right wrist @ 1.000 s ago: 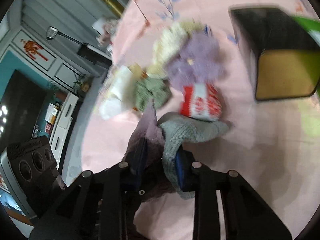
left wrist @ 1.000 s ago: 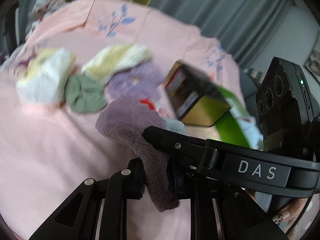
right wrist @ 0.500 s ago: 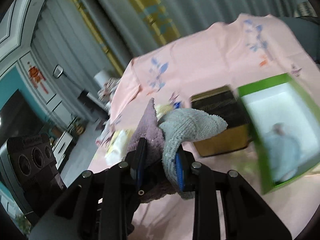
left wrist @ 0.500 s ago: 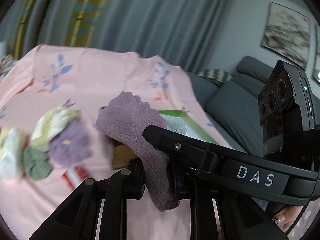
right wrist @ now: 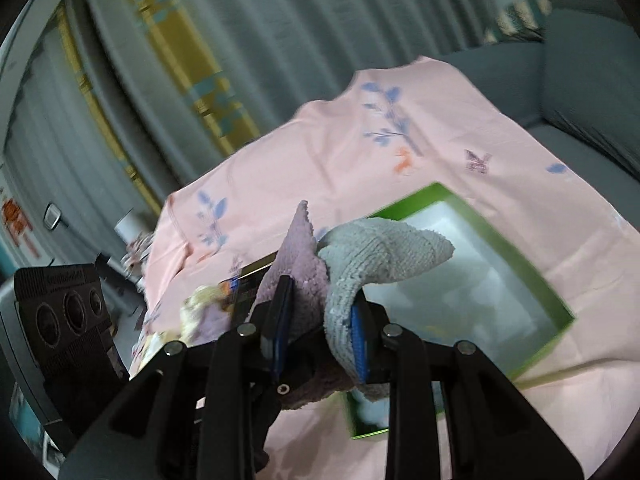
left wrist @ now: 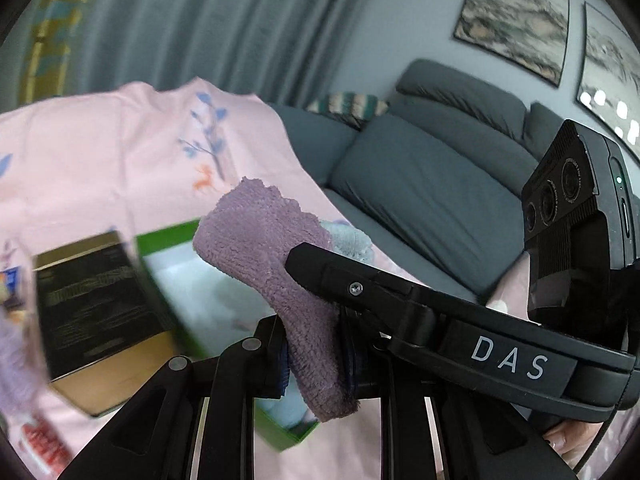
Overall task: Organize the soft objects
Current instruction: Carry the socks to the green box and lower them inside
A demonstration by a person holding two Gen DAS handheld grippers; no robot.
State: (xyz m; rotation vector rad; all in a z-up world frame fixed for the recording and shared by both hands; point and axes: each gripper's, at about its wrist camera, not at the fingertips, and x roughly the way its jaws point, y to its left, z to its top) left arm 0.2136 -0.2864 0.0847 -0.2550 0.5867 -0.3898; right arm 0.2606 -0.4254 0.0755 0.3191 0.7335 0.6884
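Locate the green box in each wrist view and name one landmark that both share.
Left wrist: green box sits low, left of centre, partly behind the purple fuzzy sock.
Right wrist: it lies right of centre, behind the grey sock.
Shared landmark: the blue branch print on the pink cloth, beyond the box.

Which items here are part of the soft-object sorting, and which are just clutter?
In play:
- purple fuzzy sock, clamped in the left gripper
- grey sock, pinched with purple fabric in the right gripper
- green box, open, something pale inside

Lying about:
- black and gold box
- pink sheet
- grey sofa
- curtains
- framed pictures
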